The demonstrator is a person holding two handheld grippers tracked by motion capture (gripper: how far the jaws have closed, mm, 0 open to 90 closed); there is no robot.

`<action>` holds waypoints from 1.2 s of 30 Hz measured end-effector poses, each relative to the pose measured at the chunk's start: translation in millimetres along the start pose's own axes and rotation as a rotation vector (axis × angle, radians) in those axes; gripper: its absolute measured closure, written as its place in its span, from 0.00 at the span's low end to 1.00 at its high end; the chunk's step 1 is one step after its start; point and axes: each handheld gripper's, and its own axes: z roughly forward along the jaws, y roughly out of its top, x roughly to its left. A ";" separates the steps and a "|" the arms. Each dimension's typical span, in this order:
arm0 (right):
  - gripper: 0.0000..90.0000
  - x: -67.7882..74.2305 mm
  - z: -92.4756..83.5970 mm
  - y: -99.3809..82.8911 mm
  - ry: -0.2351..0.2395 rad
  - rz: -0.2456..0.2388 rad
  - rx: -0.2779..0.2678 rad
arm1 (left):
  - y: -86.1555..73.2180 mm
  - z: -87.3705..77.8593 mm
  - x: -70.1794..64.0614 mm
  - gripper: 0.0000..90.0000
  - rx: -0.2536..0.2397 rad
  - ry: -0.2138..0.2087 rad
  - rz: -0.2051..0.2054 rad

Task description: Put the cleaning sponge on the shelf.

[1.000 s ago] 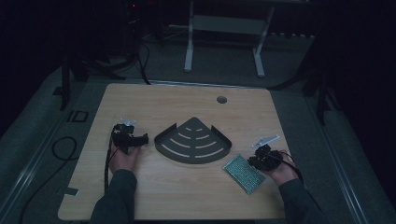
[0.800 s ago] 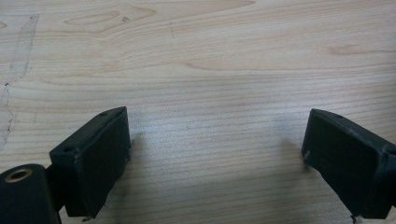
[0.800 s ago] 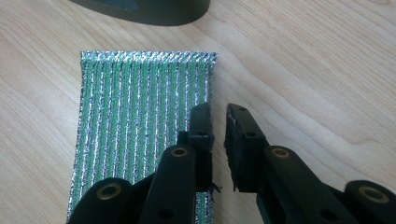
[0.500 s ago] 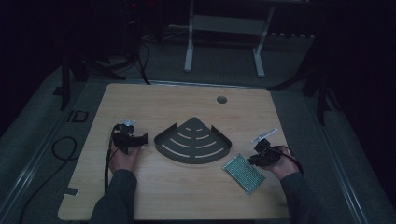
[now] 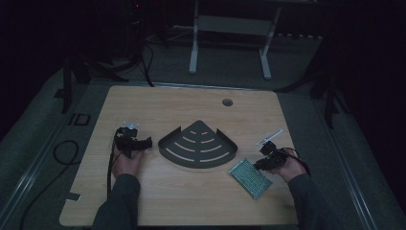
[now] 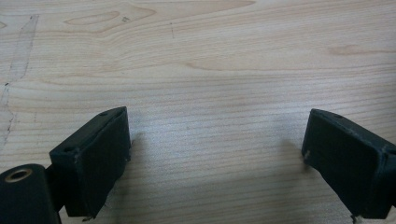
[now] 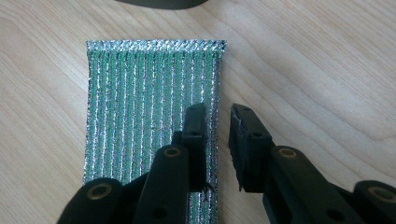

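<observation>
A green and silver ribbed pad [image 5: 250, 178] [image 7: 149, 116] lies flat on the wooden table [image 5: 191, 201] at the front right. My right gripper [image 5: 266, 161] [image 7: 217, 112] hovers over the pad's right edge. Its jaws stand a narrow gap apart and have just been opening; one jaw is above the pad, the other above bare wood, and nothing is pinched between them. A dark fan-shaped slotted shelf [image 5: 198, 146] rests at the table's middle. Left of it, my left gripper [image 5: 139, 142] [image 6: 217, 135] stands wide open over bare wood.
A round cable hole [image 5: 227, 102] sits near the table's far edge. A black cable [image 5: 60, 153] loops on the floor at the left. White desk legs [image 5: 194, 43] stand beyond the table in the dark.
The right hand has shifted slightly over the pad's edge. The left hand, the pad and the shelf have kept still.
</observation>
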 end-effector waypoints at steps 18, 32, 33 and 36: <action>0.84 -4.4 13.2 3.6 0.045 0.014 0.085 | 0.0 0.0 0.0 0.09 0.000 0.000 0.000; 0.99 -4.3 13.7 7.3 0.053 0.037 0.120 | 0.0 0.0 0.0 0.09 0.000 0.001 0.000; 0.99 -3.6 13.3 7.8 0.050 0.033 0.123 | 0.0 0.0 0.0 0.09 0.000 0.000 0.000; 0.99 -0.8 11.1 10.0 0.036 0.016 0.134 | 0.0 0.0 -0.1 0.09 0.000 0.001 0.000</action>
